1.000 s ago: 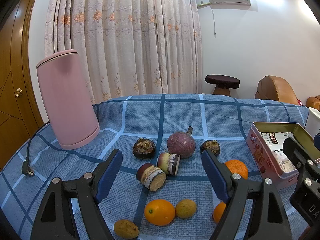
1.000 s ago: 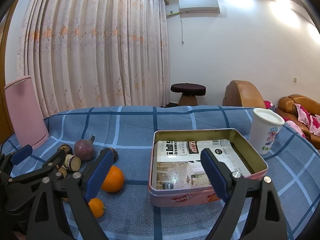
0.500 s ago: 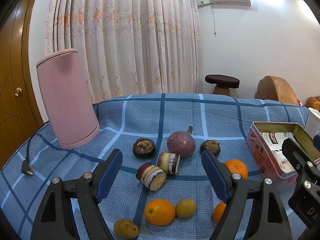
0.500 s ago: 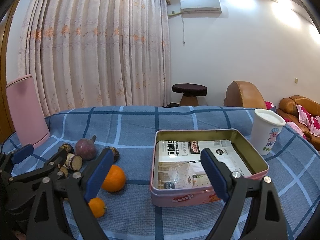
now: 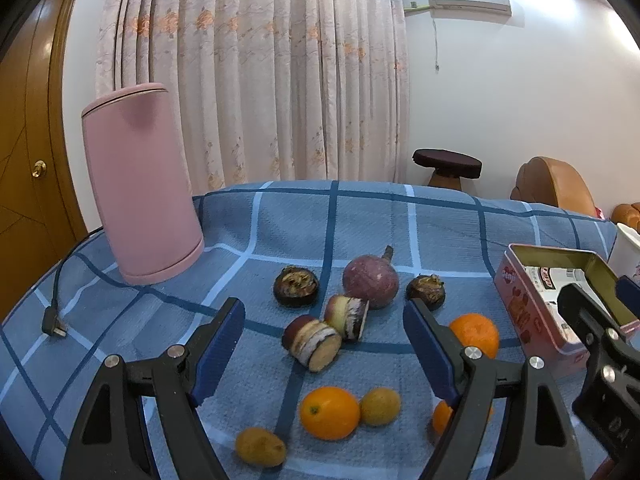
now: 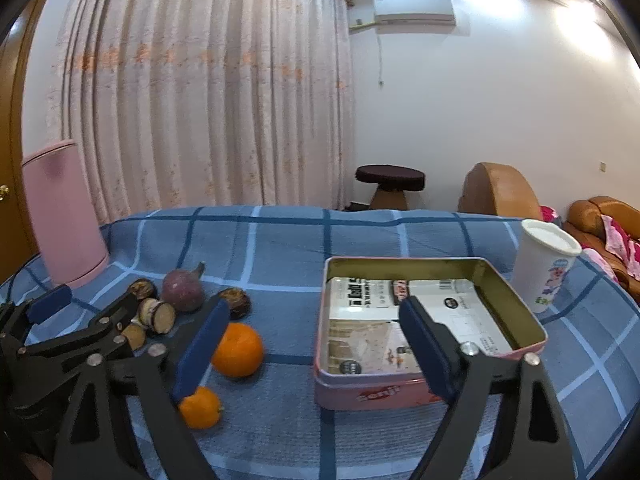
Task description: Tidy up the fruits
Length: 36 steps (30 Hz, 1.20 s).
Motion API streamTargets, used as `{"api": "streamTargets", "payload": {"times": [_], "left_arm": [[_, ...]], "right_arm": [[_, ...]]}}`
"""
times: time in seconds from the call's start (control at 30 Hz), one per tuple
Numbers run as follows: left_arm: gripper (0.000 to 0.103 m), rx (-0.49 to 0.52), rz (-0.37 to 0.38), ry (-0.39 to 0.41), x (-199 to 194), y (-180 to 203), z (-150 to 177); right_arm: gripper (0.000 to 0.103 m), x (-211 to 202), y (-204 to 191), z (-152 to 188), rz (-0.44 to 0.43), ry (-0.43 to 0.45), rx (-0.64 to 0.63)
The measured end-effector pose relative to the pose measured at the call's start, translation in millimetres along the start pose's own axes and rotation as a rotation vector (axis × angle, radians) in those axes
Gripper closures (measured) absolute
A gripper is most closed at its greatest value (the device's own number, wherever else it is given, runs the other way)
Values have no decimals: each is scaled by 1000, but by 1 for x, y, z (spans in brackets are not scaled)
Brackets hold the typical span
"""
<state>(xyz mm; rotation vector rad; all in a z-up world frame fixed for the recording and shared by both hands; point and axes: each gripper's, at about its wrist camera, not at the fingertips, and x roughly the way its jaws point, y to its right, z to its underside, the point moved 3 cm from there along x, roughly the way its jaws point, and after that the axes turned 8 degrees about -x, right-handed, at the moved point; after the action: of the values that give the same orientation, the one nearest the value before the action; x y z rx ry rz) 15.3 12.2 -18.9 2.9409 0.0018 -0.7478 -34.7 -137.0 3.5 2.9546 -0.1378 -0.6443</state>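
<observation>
The right gripper is held apart, its jaws just narrowed, nothing between them, above the pink tin. The left gripper is spread wide over scattered fruits on the blue checked cloth.

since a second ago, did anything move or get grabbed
Only the right gripper: its jaws have just been closing a little, nothing between them, nothing grabbed. The left gripper stays open, and the fruits and pink tin lie where they were.
</observation>
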Motion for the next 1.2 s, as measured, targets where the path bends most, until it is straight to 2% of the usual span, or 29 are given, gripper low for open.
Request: {"api": "streamTargets", "payload": {"times": [0.17,0.3,0.47,0.63,0.73,0.8,0.93,0.97,1.0,1.07,1.13,1.2], "left_arm": [[21,-31,-43,-11,-12,-32,1],[21,-83,-87,-24,-27,-71,4],[21,-9,-118,-88,-32,-92,12],[21,68,-32,-168,-29,-83,22],[21,112,23,-213,-26,-69,26],[21,141,17,-228,-21,-62,31],[21,132,15,-305,-5,-60,40],[22,126,26,-334,-2,-60,42],[25,113,37,-347,1,-60,43],[50,80,53,-361,4,-63,43],[62,44,54,-384,10,-67,43],[69,34,51,-374,9,-68,39]], "right_arm": [[35,8,-8,3,-119,-49,-13],[38,16,-28,9,-242,-113,-59],[40,22,-57,24,-396,-219,-109],[40,28,-65,30,-422,-278,-130],[41,40,-68,38,-430,-355,-132],[43,46,-69,41,-435,-400,-128],[46,43,-69,40,-423,-405,-156],[55,42,-70,40,-416,-403,-170],[57,42,-72,41,-418,-401,-178],[57,42,-71,41,-417,-399,-182],[57,42,-69,41,-427,-396,-168],[57,40,-66,39,-429,-378,-156]]}}
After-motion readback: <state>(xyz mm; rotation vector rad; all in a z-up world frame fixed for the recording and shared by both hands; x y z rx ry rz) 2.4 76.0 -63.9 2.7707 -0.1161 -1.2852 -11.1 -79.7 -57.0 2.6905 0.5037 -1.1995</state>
